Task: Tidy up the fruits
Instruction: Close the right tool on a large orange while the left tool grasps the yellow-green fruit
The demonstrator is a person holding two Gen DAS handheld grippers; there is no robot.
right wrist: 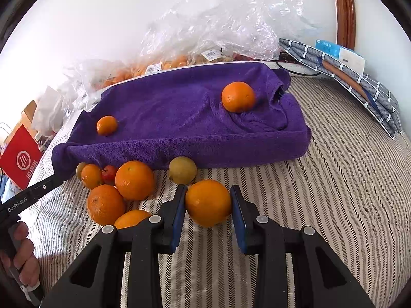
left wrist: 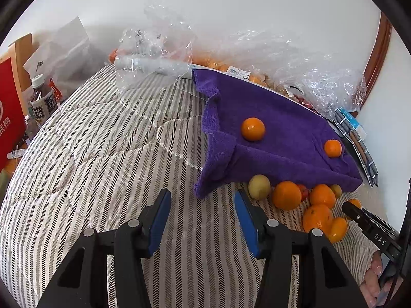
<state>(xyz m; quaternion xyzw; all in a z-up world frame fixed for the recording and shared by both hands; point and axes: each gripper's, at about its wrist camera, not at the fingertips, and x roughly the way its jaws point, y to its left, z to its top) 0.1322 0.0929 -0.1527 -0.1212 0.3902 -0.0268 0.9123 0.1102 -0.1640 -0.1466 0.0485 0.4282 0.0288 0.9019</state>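
A purple towel [right wrist: 179,118] lies on the striped bedspread [right wrist: 334,179], with two oranges on it: a big orange [right wrist: 238,97] and a small orange [right wrist: 106,125]. They also show in the left wrist view, big [left wrist: 253,129] and small [left wrist: 333,148]. Several loose fruits lie in front of the towel: oranges [right wrist: 134,179], a yellow-green fruit [right wrist: 183,170], a small red fruit [right wrist: 110,174]. My right gripper [right wrist: 208,202] is shut on an orange [right wrist: 208,202] resting on the bedspread. My left gripper [left wrist: 203,208] is open and empty above the bedspread, left of the pile [left wrist: 286,195].
Clear plastic bags of fruit [right wrist: 205,38] lie behind the towel against the white wall. Folded grey checked cloth [right wrist: 359,82] sits at the back right. A red bag [left wrist: 7,118] and a tea bottle [left wrist: 42,100] stand to the left.
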